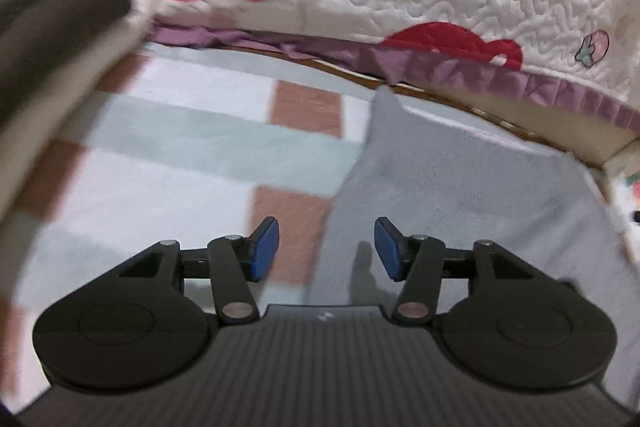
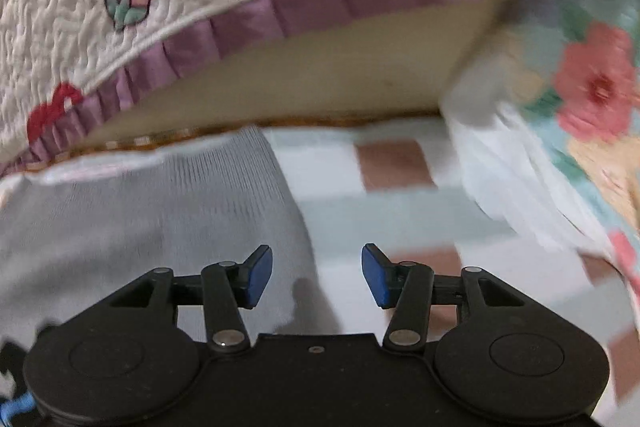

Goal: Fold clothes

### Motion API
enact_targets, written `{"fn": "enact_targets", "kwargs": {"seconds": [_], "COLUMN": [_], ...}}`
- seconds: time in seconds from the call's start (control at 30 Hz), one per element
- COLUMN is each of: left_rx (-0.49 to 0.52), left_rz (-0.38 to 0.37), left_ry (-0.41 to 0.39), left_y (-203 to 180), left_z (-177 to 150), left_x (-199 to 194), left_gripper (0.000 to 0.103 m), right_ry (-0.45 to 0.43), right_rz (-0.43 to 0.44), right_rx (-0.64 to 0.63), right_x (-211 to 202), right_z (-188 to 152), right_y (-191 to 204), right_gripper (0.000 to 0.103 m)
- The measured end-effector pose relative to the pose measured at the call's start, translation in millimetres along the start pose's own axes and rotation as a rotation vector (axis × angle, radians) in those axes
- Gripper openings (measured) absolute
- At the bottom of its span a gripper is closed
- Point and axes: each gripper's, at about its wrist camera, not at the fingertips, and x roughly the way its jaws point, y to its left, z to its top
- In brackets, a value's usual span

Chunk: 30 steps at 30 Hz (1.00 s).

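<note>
Surveying the left wrist view: a pale grey garment [image 1: 460, 187], soft and fleecy, lies spread on a checked sheet [image 1: 180, 131] of white, pale green and brown squares. Its near edge runs up from below the left gripper [image 1: 326, 249] to a pointed corner near the quilt's purple frill [image 1: 480, 75]. The part in view lies flat in what looks like one layer; whether a fold sits elsewhere is outside the frame, so progress cannot be fixed from here. A blurred dark and white cloth [image 1: 52, 39] hangs at upper left, kind unclear. Jaws: wide apart, blue pads [image 1: 266, 249] clear of everything, holding nothing; they hover above the garment's edge, the left pad over the sheet, the right over the grey

Right wrist view: the same grey garment [image 2: 140, 211] shows a ribbed knit band towards its far end, lying flat on the checked sheet [image 2: 400, 195], with its right edge passing beneath the right gripper [image 2: 317, 277]. A white quilt [image 2: 80, 7] with a stitched strawberry and purple frill rises behind. A floral cloth [image 2: 580, 107] with white backing drapes at right. Judgement: the scene fits either a garment laid out for folding or one with folds out of sight. Jaws: wide, empty, touching nothing that can be made out, poised over the garment's edge
</note>
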Motion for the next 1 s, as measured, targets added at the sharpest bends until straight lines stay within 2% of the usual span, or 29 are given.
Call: {"fn": "enact_targets", "kwargs": {"seconds": [0.07, 0.13, 0.17, 0.23, 0.3, 0.37, 0.43, 0.5, 0.53, 0.57, 0.63, 0.7, 0.77, 0.83, 0.9, 0.97, 1.0], "left_rx": [-0.02, -0.005, 0.01, 0.04, 0.032, 0.045, 0.128, 0.247, 0.301, 0.322, 0.259, 0.226, 0.247, 0.242, 0.226, 0.21, 0.202], "left_rz": [-0.018, 0.006, 0.011, 0.016, 0.0, -0.014, 0.012, 0.08, 0.115, 0.147, 0.194, 0.246, 0.323, 0.31, 0.27, 0.23, 0.21], "left_ry": [0.024, 0.055, 0.066, 0.07, 0.08, 0.101, 0.105, 0.02, -0.028, -0.082, -0.163, -0.188, -0.2, -0.175, -0.14, -0.105, -0.088], "left_y": [-5, -14, -19, -28, -35, -42, -54, -69, -76, -80, -75, -72, -74, -82, -93, -103, -108], "left_z": [15, 25, 27, 27, 28, 31, 31, 31, 32, 34, 46, 53, 50, 37, 21, 5, -3], "left_x": [19, 38, 45, 55, 60, 63, 64, 54, 48, 41, 28, 28, 37, 30, 19, 8, 3], "left_gripper": [0.058, 0.059, 0.059, 0.068, 0.065, 0.008, 0.006, 0.006, 0.005, 0.005, 0.005, 0.005, 0.006, 0.014, 0.018, 0.03, 0.042], "right_ry": [0.012, 0.023, 0.031, 0.055, 0.081, 0.076, 0.058, 0.045, 0.041, 0.006, -0.119, -0.2, -0.215, -0.185, -0.17, -0.163, -0.156], "right_rz": [0.041, 0.06, 0.061, 0.043, 0.02, 0.03, 0.042, 0.066, 0.072, 0.061, 0.015, -0.009, -0.024, -0.04, -0.108, -0.088, -0.067], "right_rx": [0.044, 0.075, 0.08, 0.072, 0.06, 0.06, 0.057, 0.019, -0.013, -0.053, -0.131, -0.136, -0.136, -0.15, -0.129, -0.048, -0.015], "right_x": [12, 25, 32, 46, 58, 64, 66, 67, 68, 65, 53, 44, 45, 50, 46, 33, 26], "right_z": [12, 17, 16, 13, 9, 3, 2, 4, 6, 7, 13, 20, 25, 28, 27, 23, 20], "right_y": [2, 4, 5, 7, 7, 6, 7, 13, 18, 26, 42, 53, 62, 72, 75, 63, 55], "right_gripper": [0.055, 0.055, 0.055, 0.058, 0.061, 0.064, 0.066, 0.033, 0.014, 0.013, 0.011, 0.011, 0.011, 0.011, 0.021, 0.042, 0.043]}}
